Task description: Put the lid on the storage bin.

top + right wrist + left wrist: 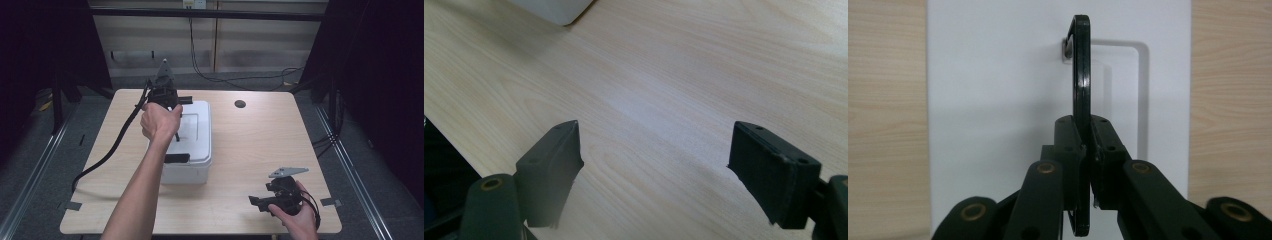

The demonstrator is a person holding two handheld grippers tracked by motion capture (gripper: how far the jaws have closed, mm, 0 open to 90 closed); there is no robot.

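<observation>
A dark room with black curtains at both sides and a pale panelled wall [250, 45] at the far end surrounds the light wooden surface [260, 145]. A white box [192, 150] sits left of centre. The left claw [1087, 150] is clamped on the box's black handle [1081, 75], raised upright. The right claw [654, 170] gapes empty at the near right corner.

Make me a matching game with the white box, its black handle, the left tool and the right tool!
Things:
1. white box
2. black handle
3. left tool
4. right tool

States:
A. jaws wide apart above bare wood
B. stands on the wooden table
C. shut on the handle
D. raised upright on the lid

Pairs: 1-B, 2-D, 3-C, 4-A
</observation>
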